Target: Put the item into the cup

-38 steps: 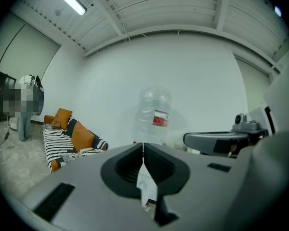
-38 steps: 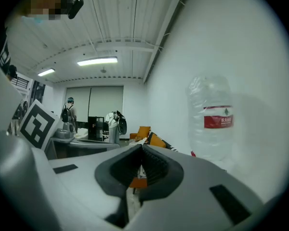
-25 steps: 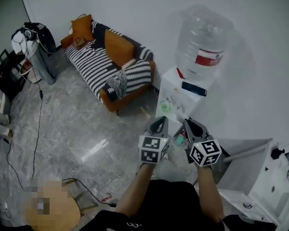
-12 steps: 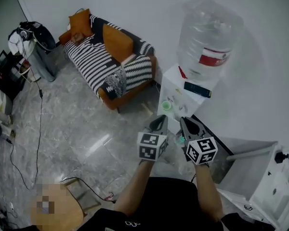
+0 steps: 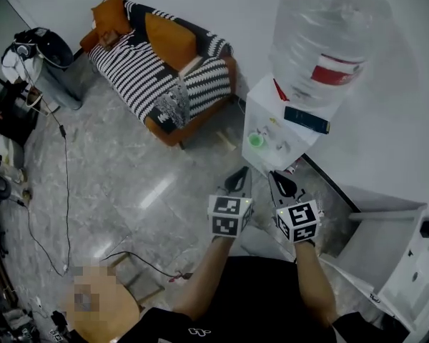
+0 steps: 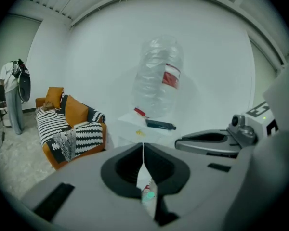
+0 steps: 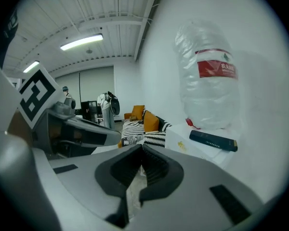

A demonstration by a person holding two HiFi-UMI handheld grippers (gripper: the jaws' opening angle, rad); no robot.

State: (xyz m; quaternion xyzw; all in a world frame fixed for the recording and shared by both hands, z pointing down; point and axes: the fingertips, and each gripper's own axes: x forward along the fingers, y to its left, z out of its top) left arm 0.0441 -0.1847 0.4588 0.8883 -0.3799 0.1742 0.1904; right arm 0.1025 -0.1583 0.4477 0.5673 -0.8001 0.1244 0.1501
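Observation:
A small green cup (image 5: 255, 140) stands on the white top of the water dispenser (image 5: 272, 156), near its front left corner. Farther back on that top lie a dark flat bar (image 5: 306, 119) and a red item (image 5: 280, 90). My left gripper (image 5: 237, 180) and right gripper (image 5: 282, 184) hover side by side just in front of the dispenser, below the cup. The left gripper (image 6: 143, 150) has its jaws closed together, as does the right gripper (image 7: 142, 150); I see nothing held. A small green and red thing (image 6: 147, 194) shows below the left jaws; I cannot tell what it is.
A large clear water bottle (image 5: 329, 41) sits upside down on the dispenser against the white wall. A striped sofa with orange cushions (image 5: 161, 70) stands to the left. A white cabinet (image 5: 407, 263) is at the right. Cables (image 5: 64, 191) run across the grey floor.
The head view has drawn nearer to the dispenser, which now looks larger. Both grippers stay shut and side by side. A green and red thing seen between them earlier no longer shows in that view.

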